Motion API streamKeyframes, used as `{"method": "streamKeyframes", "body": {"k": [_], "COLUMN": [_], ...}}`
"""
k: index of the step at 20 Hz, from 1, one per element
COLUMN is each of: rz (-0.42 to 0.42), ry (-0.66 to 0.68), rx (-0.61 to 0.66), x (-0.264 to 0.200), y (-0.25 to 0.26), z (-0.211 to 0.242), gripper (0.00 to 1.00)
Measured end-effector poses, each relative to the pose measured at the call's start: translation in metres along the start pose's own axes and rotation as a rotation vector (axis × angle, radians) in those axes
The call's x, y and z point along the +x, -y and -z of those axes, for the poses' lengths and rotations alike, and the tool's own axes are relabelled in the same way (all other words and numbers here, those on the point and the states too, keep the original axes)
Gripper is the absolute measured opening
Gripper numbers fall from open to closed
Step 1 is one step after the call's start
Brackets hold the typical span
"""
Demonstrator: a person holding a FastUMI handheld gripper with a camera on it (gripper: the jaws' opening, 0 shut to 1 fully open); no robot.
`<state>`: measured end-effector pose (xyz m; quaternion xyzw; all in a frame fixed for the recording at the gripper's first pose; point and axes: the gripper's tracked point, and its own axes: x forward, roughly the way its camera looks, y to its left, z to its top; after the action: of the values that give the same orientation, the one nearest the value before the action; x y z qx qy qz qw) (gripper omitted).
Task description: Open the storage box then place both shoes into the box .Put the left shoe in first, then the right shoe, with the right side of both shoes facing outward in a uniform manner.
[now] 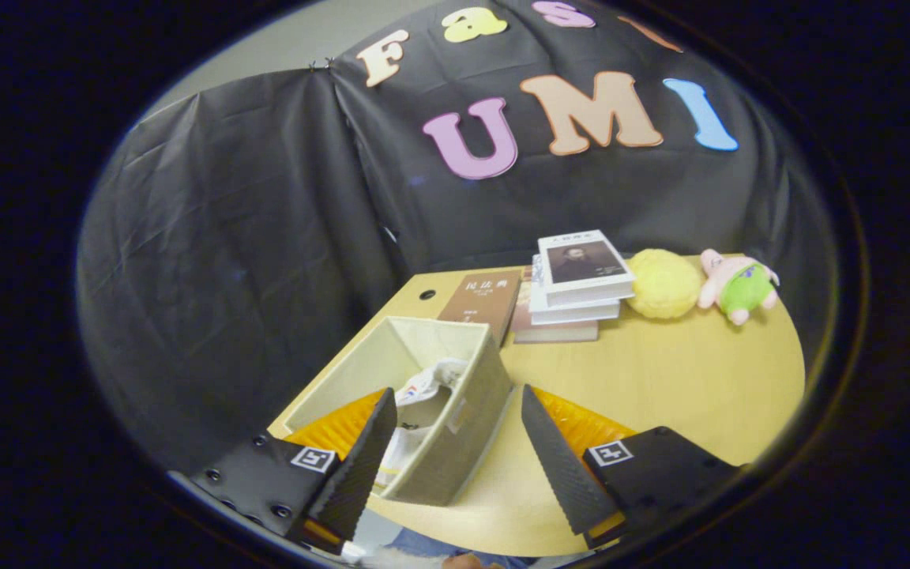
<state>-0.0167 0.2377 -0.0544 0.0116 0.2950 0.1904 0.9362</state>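
Gripper fingers spread wide, holding nothing, straddling the near right wall of the open storage box. White shoe lies inside the box on the table. Books and plush toys sit beyond.

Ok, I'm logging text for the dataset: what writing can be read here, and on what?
"民法典": cover of the brown book, beyond the storage box.
White book title: too small to read.
Jaws, open astride the box wall: square marker tags, no words.
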Motion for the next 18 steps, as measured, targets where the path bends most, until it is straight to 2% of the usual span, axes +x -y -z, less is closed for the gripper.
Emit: {"method": "streamKeyframes", "body": {"k": [2,4,9,13,18], "rz": [0.052,0.143,0.299,0.382,0.427], "ry": [0.101,0.207,0.441,0.524,0.525], "rx": [-0.038,-0.079,-0.072,-0.079,-0.086], "x": [-0.028,-0.055,-0.108,-0.136,-0.135], "y": [0.037,0.078,0.159,0.185,0.197], "z": [-0.011,-0.02,-0.05,-0.07,-0.065], "gripper": [1.0,1.0,1.0,1.0,1.0]}}
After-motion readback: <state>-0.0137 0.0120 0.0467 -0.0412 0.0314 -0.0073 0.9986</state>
